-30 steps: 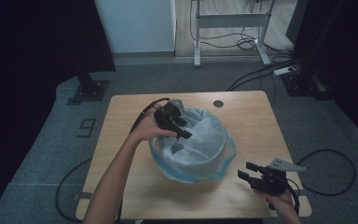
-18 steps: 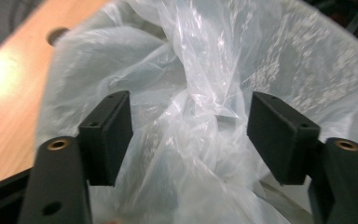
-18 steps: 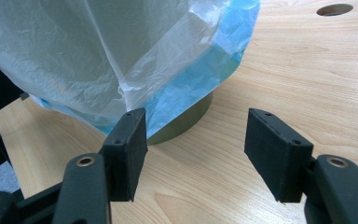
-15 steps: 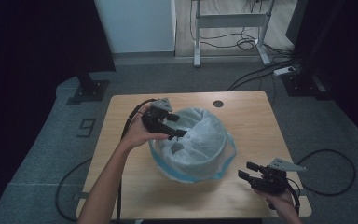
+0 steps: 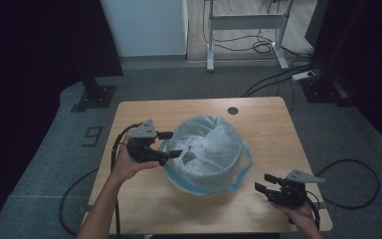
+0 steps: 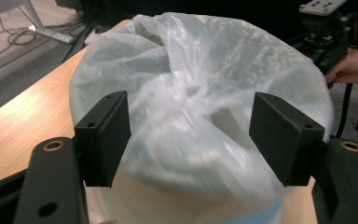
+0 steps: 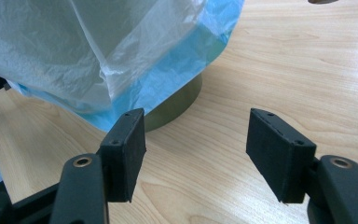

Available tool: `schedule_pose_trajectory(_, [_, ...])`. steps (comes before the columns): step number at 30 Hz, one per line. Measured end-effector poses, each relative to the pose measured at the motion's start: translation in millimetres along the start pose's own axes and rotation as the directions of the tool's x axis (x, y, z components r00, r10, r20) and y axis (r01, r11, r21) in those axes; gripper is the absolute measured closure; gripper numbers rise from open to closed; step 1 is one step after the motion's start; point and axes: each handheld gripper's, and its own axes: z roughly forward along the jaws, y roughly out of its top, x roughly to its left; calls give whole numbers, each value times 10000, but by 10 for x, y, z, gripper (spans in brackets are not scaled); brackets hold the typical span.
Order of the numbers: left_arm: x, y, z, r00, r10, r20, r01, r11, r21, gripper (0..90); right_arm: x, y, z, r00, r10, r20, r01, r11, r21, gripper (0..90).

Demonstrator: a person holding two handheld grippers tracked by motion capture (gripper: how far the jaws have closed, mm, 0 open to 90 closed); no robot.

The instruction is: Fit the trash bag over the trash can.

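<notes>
Now the bin (image 5: 206, 154) stands near the middle of the table (image 5: 263, 119), lined with a white bag (image 5: 214, 142) over a blue one (image 5: 238, 172) that hangs lower on its side. At the bin's left edge, the left gripper (image 5: 171, 144) is held level, its jaws wide apart and pointing at the white bag; they hold nothing. The left forearm reaches up from the bottom edge. Near the table's right front corner, the right gripper (image 5: 261, 183) rests low in the hand, jaws also wide and empty, facing the bin's base.
</notes>
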Motion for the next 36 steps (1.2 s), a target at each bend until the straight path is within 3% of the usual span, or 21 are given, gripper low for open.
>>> schedule_pose_trajectory(11, [-202, -582, -203, 9981, -511, -331, 507, 9986, -149, 291, -72, -36, -55, 9997, 112, 204, -113, 9999, 54, 363])
schedule_pose_trajectory(19, [-277, -1017, -225, 9933, -896, -724, 922, 9952, 338, 291, -89, -60, -51, 9996, 120, 250, -125, 9998, 185, 359])
schedule_pose_trajectory(25, [-281, -1344, -143, 9864, -1411, -841, 1475, 9862, 756, 291, -97, -83, -6, 9994, -44, 356, 28, 9989, 460, 358])
schedule_pose_trajectory(29, [-266, -1418, -95, 9838, -1573, -857, 1646, 9826, 859, 291, -88, -85, 11, 9992, -150, 377, 129, 9984, 557, 357])
schedule_pose_trajectory(36, [-243, -1374, -63, 9833, -1590, -886, 1666, 9822, 868, 290, -86, -80, -2, 9992, -165, 359, 147, 9986, 503, 357])
